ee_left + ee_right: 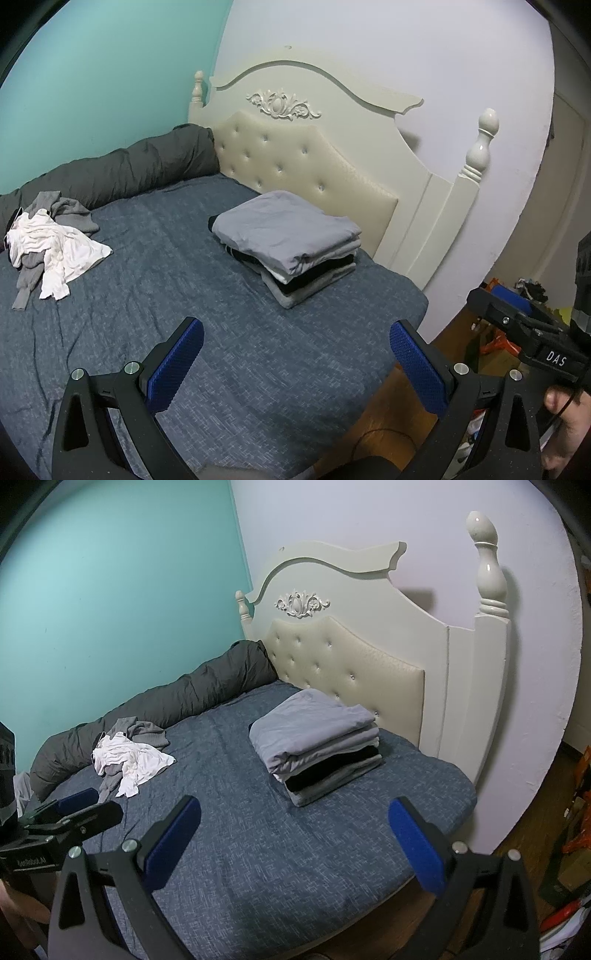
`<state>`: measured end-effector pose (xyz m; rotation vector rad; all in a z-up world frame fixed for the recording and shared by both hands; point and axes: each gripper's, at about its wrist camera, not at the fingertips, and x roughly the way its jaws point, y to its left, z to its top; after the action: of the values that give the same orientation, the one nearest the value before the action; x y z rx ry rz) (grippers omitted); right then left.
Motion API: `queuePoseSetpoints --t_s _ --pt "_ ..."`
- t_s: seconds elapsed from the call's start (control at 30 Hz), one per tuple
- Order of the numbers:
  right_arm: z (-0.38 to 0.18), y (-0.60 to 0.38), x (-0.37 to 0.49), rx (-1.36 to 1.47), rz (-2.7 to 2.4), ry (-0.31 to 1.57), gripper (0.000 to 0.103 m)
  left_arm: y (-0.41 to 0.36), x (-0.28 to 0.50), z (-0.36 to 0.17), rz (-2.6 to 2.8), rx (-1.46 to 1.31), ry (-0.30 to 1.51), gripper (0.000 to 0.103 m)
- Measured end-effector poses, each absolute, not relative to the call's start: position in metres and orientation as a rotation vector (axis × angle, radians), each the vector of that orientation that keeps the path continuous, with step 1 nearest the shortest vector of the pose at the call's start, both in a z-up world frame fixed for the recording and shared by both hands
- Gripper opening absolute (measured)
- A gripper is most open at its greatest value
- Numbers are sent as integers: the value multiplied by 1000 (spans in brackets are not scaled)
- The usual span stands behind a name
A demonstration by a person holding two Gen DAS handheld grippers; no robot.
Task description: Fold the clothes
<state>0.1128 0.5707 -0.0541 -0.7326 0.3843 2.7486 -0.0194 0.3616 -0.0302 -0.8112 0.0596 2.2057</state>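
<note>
On bed (240, 369) | folded stack (288, 243) neat | loose pile (51, 236) crumpled

Right gripper (293, 812), jaws spread wide, above the blue bedspread (258, 867). Folded stack (317, 738) lies just before the headboard (369, 664). Unfolded heap (129, 757) lies well left of the headboard.

White letters "DAS" on a small label on the black body of the right tool (495, 306), seen from the left wrist view. "GenRobot.AI", faint white print, on the left tool (79, 805) body in the right wrist view.
</note>
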Motion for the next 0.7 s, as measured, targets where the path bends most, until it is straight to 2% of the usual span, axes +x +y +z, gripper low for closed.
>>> queuePoseSetpoints --t_s 0.7 --pt "-61 570 111 -752 2738 385 102 363 -18 -32 2208 -795 64 102"
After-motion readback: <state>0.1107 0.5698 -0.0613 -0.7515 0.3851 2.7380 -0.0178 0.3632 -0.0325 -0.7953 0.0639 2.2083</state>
